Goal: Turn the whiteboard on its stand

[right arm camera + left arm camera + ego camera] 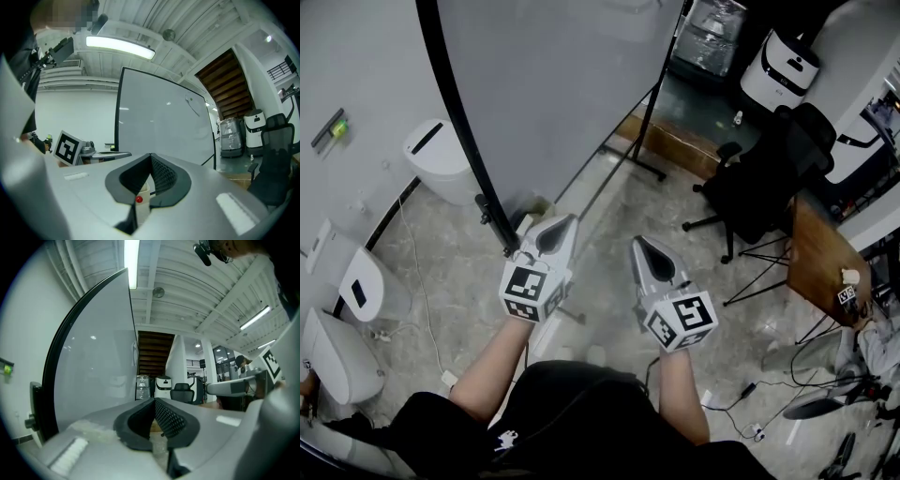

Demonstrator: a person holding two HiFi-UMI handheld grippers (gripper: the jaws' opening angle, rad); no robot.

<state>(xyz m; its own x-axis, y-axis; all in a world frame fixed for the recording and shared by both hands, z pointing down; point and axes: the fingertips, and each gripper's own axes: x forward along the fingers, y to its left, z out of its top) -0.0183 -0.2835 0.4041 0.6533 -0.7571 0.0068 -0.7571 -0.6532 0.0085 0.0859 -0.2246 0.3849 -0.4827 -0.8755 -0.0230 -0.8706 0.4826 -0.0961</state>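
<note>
The whiteboard (pixel 544 84) is a big grey-white panel in a black frame, standing on a black stand (pixel 628 141) ahead of me. It fills the left of the left gripper view (pixel 93 366) and the middle of the right gripper view (pixel 164 122). My left gripper (pixel 567 222) points at the board's lower edge, just right of a black clamp (pixel 492 220) on the frame. Its jaws meet at the tips (pixel 153 400), shut on nothing. My right gripper (pixel 639 244) is held beside it, short of the board, also shut and empty (pixel 151 155).
A black office chair (pixel 769 178) and a wooden table (pixel 816 262) stand to the right. White bins and devices (pixel 441 159) line the left wall, with another one (pixel 361 281) nearer me. Cables (pixel 422 309) trail over the stone floor. A white machine (pixel 778 66) is at the back.
</note>
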